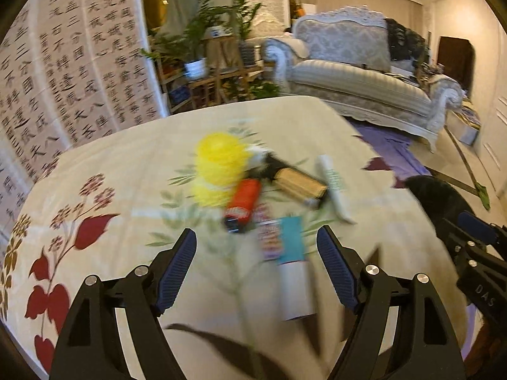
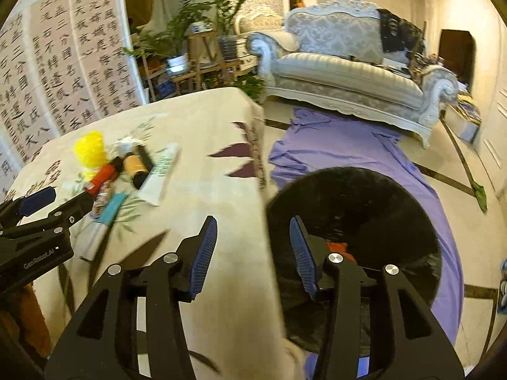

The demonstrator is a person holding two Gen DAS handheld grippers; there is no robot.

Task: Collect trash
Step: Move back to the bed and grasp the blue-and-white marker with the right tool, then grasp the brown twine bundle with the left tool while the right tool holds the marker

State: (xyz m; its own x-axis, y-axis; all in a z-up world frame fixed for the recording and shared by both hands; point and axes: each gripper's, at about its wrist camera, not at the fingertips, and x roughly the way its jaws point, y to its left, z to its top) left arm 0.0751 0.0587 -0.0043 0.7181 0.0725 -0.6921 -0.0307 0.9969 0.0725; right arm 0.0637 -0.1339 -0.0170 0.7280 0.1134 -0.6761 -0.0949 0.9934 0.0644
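A pile of trash lies on the flowered tablecloth [image 1: 126, 164]: a yellow plastic cup [image 1: 218, 161], a red can [image 1: 244, 201], a brown cylinder with black ends [image 1: 299, 183], a white tube [image 1: 336, 186], a teal packet [image 1: 290, 239], a colourful wrapper [image 1: 269, 237] and a white roll [image 1: 294, 291]. My left gripper [image 1: 255, 231] hovers open above the near end of the pile and grips nothing. My right gripper [image 2: 253, 218] stands open over the table's right edge, beside a black bin bag [image 2: 355, 221] with something orange inside. The pile [image 2: 136, 166] lies to its left.
A purple cloth [image 2: 332, 148] is spread on the floor under the bin bag. Beyond it stands a grey sofa [image 2: 342, 69]. A plant stand [image 2: 196, 63] and a calligraphy screen [image 2: 63, 63] lie behind the table. The picture is blurred.
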